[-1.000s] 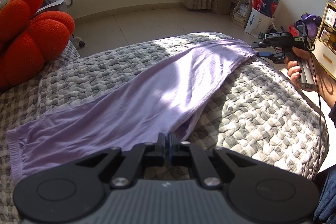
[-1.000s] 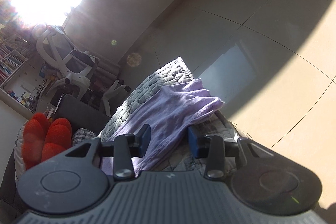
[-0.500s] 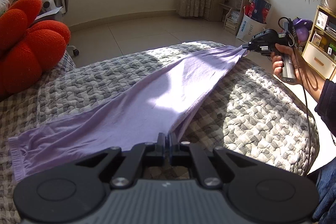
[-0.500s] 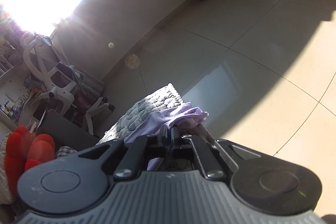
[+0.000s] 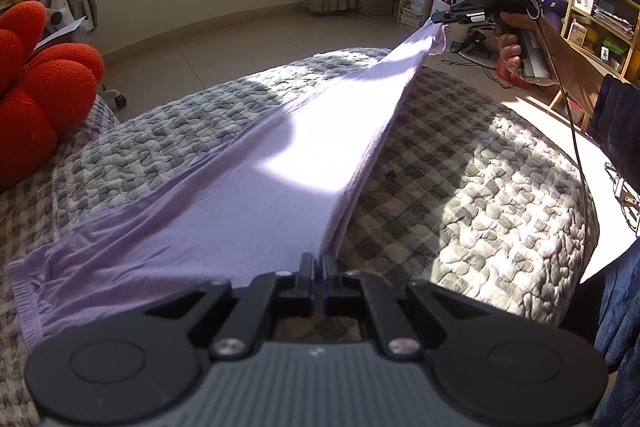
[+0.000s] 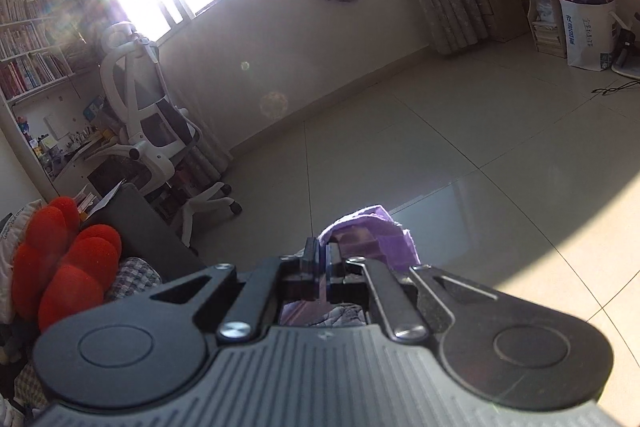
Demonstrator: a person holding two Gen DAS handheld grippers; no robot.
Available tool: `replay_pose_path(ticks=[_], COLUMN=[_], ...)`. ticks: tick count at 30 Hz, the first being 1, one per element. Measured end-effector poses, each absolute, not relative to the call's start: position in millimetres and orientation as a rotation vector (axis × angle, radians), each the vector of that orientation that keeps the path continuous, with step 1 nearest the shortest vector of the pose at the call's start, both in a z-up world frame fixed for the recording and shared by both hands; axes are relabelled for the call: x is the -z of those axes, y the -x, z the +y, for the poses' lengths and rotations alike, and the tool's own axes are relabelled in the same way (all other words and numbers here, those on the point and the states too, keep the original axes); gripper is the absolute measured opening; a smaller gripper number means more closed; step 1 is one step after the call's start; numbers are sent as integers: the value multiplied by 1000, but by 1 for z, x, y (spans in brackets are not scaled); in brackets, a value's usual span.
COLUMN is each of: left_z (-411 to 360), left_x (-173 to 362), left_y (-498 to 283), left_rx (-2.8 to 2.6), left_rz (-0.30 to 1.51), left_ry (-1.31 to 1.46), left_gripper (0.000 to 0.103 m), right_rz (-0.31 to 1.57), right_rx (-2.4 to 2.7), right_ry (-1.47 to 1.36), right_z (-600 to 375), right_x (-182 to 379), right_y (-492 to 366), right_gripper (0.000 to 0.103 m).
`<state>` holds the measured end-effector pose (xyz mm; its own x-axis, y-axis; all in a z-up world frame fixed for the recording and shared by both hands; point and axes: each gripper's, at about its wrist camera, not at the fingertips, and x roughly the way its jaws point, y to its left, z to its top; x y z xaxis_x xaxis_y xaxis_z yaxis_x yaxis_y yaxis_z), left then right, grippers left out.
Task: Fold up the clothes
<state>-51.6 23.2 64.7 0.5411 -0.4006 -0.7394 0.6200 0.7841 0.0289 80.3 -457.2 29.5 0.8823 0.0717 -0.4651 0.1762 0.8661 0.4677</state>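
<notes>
Left tool (image 5: 319,259), right tool (image 5: 439,17) both clamp lilac garment (image 5: 256,195); stretch seen left view only.

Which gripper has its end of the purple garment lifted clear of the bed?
The right gripper: it holds its corner of the purple garment in the air, while the left gripper pinches its end low by the quilt.

Lilac garment (image 5: 248,195), grey checked quilt (image 5: 460,195)

claws (image 5: 319,263) black, silver screws | grey ribbed housing | navy sleeve (image 5: 616,115)
</notes>
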Motion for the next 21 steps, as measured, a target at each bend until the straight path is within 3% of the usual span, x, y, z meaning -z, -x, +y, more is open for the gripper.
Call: replay_pose_path(ticks=[6,16,21], left_z=[7,1,2], left_x=[-45,-37,-36], left_y=[63,66,65], left_rx=[632,614,622], left_rz=[820,820,820], left_ry=[-454,-549,-549], left_gripper=[3,4,4], right_rz=[582,520,571], right_rx=[96,58,90], right_ry=[-647,-610,-709], right_z=[-483,-465,-475], right_x=[26,5,21], right_y=[-63,-69,-68], right_gripper=[2,2,7])
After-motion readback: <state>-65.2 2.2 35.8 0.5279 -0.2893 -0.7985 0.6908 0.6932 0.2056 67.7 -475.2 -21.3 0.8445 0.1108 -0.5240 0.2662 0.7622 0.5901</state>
